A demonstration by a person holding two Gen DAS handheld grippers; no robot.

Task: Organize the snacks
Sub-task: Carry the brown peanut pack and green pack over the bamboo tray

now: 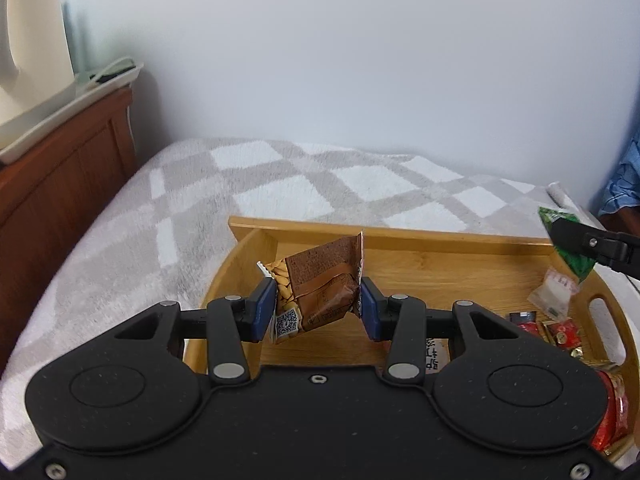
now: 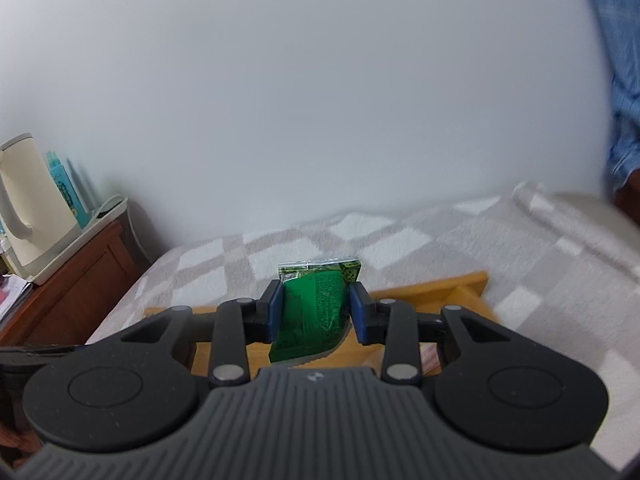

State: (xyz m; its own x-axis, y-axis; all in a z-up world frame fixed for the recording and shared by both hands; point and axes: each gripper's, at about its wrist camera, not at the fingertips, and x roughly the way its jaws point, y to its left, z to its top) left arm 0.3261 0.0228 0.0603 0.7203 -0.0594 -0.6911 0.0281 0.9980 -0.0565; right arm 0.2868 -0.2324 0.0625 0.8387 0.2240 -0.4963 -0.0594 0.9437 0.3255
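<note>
The left tongs squeeze a brown snack packet and hold it up over the left end of the wooden tray. The right tongs squeeze a green snack packet above the tray's right end. More snacks lie by the tray's right edge. The tray sits on a checked blanket
</note>
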